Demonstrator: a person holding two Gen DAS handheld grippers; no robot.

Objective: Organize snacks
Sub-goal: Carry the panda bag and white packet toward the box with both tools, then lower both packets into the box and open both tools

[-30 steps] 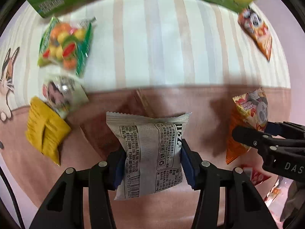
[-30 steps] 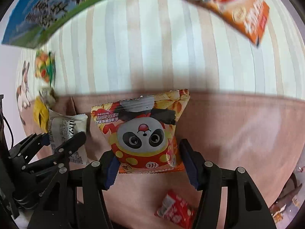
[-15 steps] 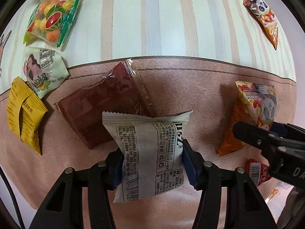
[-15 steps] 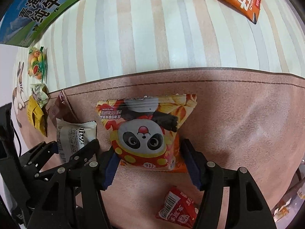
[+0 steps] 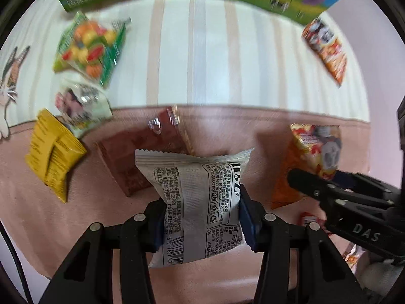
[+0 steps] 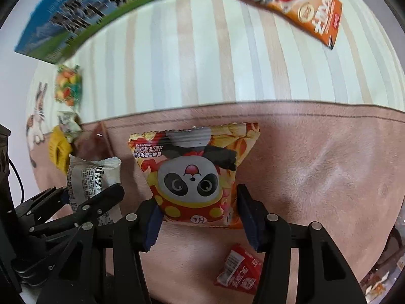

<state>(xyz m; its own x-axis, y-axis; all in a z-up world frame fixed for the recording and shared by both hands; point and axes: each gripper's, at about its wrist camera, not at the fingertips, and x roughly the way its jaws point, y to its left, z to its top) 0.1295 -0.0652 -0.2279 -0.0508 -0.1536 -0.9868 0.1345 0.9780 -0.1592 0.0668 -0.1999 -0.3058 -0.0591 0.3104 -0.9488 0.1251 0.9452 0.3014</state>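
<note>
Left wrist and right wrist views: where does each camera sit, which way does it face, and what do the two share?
Left wrist: on the left gripper, facing down along its fingers at the white snack packet they clamp above the pink cloth; the right gripper enters at right.
Right wrist: on the right gripper, facing steeply down at the panda snack bag between its closing fingers; the left gripper shows at left.
Shared: both packets, striped cloth, fruit candy bag, yellow packet.
</note>
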